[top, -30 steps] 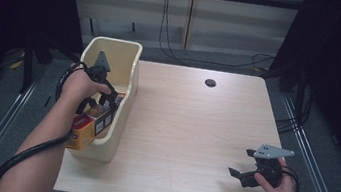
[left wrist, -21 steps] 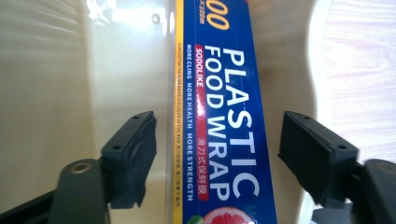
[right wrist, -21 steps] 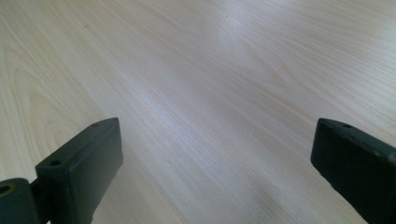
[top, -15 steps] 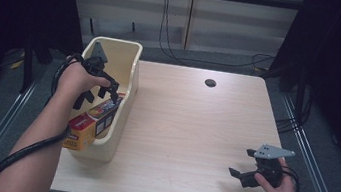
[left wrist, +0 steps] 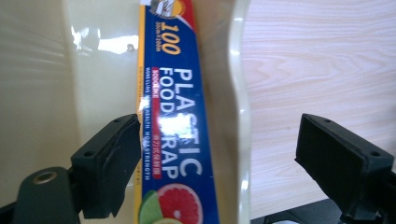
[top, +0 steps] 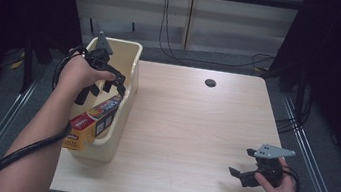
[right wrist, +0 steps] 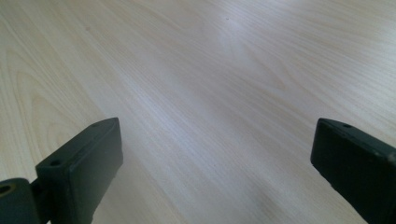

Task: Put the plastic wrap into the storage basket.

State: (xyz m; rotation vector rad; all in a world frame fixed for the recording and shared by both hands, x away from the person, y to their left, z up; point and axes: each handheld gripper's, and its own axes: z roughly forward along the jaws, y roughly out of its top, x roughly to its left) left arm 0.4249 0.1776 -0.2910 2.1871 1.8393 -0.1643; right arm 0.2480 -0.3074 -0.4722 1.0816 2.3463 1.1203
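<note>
A long blue and yellow box of plastic food wrap [top: 94,120] leans inside the cream bin [top: 133,50] at the table's left edge, its near end sticking up over the front rim. My left gripper [top: 102,90] hovers just above the box's far end. Its jaws have just been opening and stand apart, with no pad pressing on the box. In the left gripper view the box [left wrist: 180,140] runs lengthwise below the open gripper [left wrist: 219,154], against the bin wall [left wrist: 42,93]. My right gripper [top: 242,161] rests open near the table's front right, over bare wood [right wrist: 215,158].
The wooden table [top: 194,129] stretches between the two hands. A small dark hole [top: 210,83] sits near its far edge. Cables run across the floor behind the table, and metal rails flank both sides.
My left gripper has let go of the box and risen above it, jaws spreading. The box stays leaning in the bin. The right hand has not moved.
</note>
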